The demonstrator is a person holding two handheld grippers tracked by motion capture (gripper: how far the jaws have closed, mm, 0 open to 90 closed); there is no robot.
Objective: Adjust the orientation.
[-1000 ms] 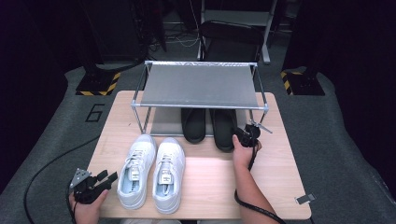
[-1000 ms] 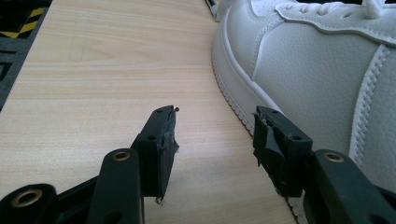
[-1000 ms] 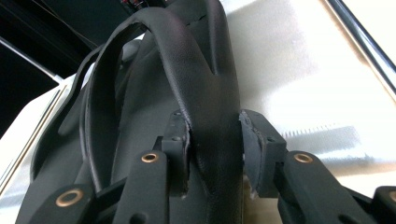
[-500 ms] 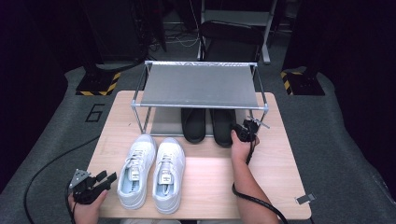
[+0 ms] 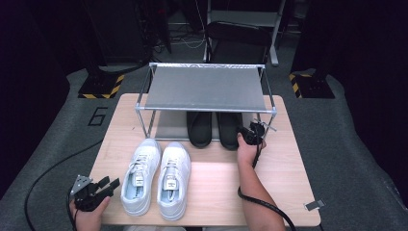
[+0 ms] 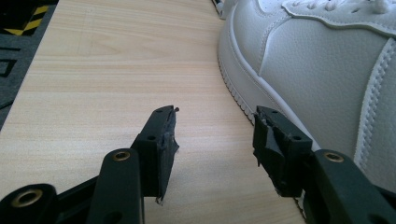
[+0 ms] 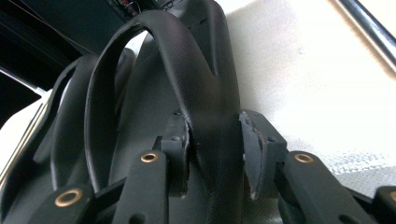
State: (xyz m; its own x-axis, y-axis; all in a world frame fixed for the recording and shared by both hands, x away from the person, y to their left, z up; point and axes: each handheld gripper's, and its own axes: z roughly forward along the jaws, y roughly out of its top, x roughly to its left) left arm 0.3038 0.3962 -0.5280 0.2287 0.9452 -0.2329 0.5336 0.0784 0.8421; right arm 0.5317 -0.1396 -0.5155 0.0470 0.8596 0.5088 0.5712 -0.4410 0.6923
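Slipper strap (image 7: pixel 205 93) between right gripper (image 7: pixel 215 154) fingers

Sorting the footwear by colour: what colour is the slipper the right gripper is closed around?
Black, clearest in the right gripper view: the black slipper.

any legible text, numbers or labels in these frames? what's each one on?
"6": large pale numeral on the grey floor mat, left of the table.
Small tags on the tongues of the white sneakers: print too small to read.
Yellow and black hazard stripes on the floor: a marking, no words.
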